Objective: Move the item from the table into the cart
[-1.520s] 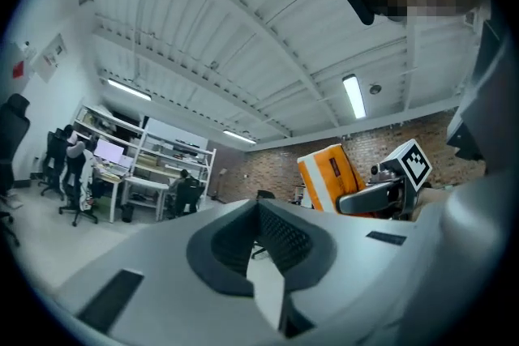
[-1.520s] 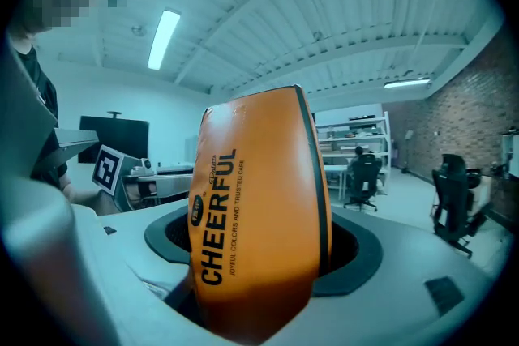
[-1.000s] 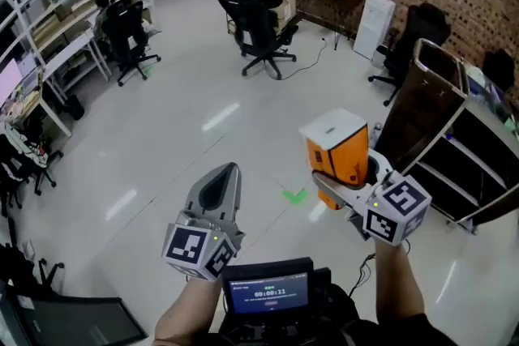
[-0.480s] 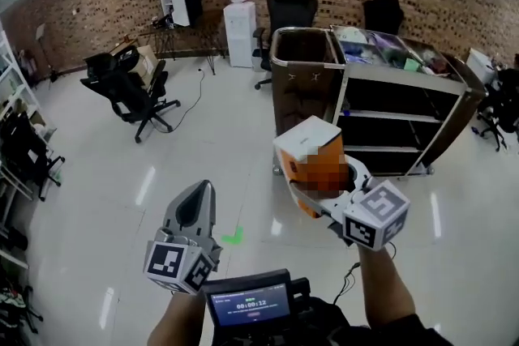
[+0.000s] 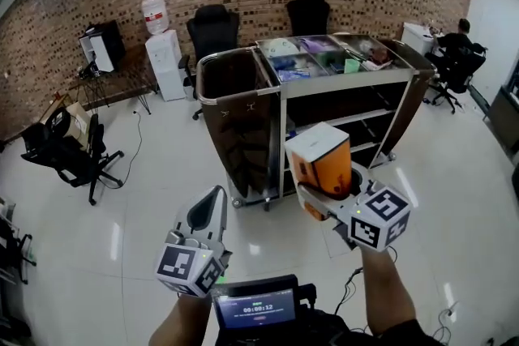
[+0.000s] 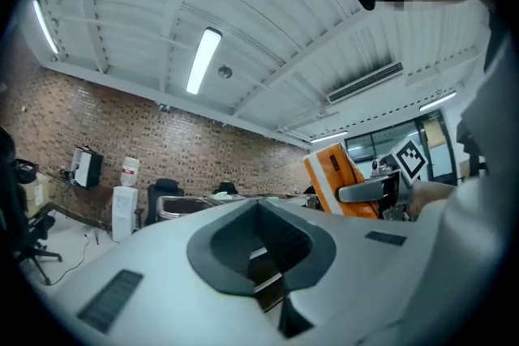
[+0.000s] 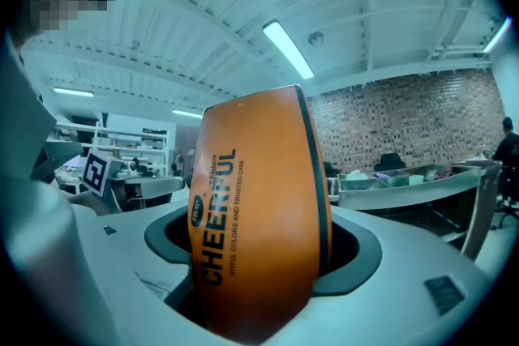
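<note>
Orange carton (image 5: pixel 323 164) is clamped in the right gripper (image 5: pixel 328 195), near the cart (image 5: pixel 237 126) but not yet inside; the left gripper (image 5: pixel 211 207) is closed and empty.

Cart (image 5: pixel 240 134): from far right edge of head view to centre, nearer, directly beyond box (image 5: pixel 324 164). Water cooler (image 5: pixel 165 53): shifted to upper left. Person (image 5: pixel 459 44): newly visible, far right.
</note>
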### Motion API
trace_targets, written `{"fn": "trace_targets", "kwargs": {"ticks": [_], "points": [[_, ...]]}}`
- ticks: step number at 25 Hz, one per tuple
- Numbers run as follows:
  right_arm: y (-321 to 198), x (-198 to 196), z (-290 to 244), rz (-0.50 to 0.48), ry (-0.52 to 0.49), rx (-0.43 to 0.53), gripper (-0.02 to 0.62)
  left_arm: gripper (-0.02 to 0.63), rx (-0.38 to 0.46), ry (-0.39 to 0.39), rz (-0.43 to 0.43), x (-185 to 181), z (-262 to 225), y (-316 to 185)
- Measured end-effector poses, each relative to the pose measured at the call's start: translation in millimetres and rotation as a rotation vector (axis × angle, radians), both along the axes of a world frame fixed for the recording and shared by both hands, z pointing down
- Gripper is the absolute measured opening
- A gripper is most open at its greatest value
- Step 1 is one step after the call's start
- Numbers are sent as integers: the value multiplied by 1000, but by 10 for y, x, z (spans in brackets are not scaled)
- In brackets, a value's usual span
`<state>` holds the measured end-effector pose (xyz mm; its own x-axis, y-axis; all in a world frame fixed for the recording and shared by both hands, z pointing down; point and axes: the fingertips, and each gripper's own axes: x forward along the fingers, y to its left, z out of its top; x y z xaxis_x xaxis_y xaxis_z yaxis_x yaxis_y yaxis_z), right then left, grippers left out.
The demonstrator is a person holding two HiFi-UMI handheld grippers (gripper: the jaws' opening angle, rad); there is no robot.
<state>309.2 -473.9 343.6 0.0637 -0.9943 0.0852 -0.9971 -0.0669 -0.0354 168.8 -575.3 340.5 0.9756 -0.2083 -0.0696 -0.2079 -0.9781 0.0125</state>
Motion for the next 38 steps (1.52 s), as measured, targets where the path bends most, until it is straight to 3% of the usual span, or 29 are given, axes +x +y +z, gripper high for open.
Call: {"fn": "trace_targets", "kwargs": {"ticks": [3,8,13,23,27,34,38], "points": [[-115,260,103,84,4,-8,354,2,20,2,94,328,54,-208],[-521,1371,-94,171,-15,-53,354,2,-7,4,187,1520,-211,-724],[-666,2170,-13,203,-24,-45,354,2,-5,0,252,2434,-133,-866],[-907,4063,-47,196,-6,-35,354,2,-3,21,258,4443,-244,-1060],[-1129,4736,-49,208,-6,-39,354,2,12,18,304,5167,-304,-1204],[-1719,5883,-6,271,-25,-29,354,2,-17,22,385,6307,-219,-1834],[-2051,6806,-76,303,-20,-29,354,2,8,69,351,7211,-430,-2303]]}}
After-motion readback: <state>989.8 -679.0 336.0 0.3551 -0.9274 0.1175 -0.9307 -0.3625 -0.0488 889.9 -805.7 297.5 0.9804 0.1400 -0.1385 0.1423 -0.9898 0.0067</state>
